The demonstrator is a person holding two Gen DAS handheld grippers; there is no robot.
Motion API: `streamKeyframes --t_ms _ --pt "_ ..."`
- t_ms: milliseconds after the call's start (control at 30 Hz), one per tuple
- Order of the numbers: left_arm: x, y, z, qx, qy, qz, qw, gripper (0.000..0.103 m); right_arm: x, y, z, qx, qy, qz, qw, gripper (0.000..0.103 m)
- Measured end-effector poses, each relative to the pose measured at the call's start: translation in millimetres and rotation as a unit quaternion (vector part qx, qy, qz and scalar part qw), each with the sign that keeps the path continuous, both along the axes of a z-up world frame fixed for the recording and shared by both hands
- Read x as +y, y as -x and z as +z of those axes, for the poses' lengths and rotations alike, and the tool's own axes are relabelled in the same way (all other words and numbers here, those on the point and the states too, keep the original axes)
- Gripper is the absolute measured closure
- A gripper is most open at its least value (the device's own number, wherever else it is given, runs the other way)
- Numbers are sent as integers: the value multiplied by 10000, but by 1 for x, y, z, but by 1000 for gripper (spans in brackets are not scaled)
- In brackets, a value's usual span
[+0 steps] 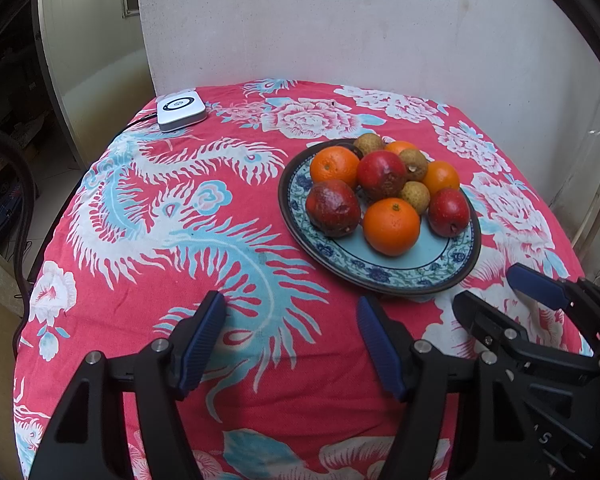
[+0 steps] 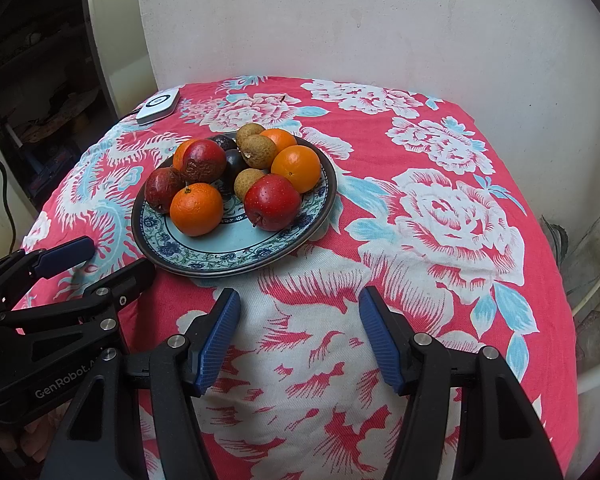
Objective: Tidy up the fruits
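The left gripper (image 1: 292, 344), black with blue ribbed pads, hangs with its jaws apart and nothing between them, above the desk. The right gripper (image 2: 296, 340) is the same: released, empty, over a white part of the cloth. Both stand on the near side of the round blue-patterned ceramic plate (image 1: 384, 276), not touching it. On this plate lie the fruits in a heap: orange mandarins (image 1: 391, 226), dark red wrinkled fruits (image 1: 333, 208) and small brown longans (image 1: 415, 193). The desk carries a red cotton tablecloth (image 2: 380, 152) with white roses and a pale blue phoenix. At its far left corner rests a flat white square box (image 1: 181, 109). Behind the desk rises a rough whitish plaster wall (image 2: 340, 20).
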State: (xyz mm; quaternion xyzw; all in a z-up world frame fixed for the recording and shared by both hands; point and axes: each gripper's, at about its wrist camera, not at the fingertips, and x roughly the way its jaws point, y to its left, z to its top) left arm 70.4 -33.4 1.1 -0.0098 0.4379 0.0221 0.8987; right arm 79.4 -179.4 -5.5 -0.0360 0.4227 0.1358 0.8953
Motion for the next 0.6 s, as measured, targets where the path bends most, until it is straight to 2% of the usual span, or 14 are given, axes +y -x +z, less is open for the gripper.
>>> streamKeyframes --t_ms 600 --pt "0 0 0 0 1 0 10000 31 0 -1 0 -1 24 -13 10000 39"
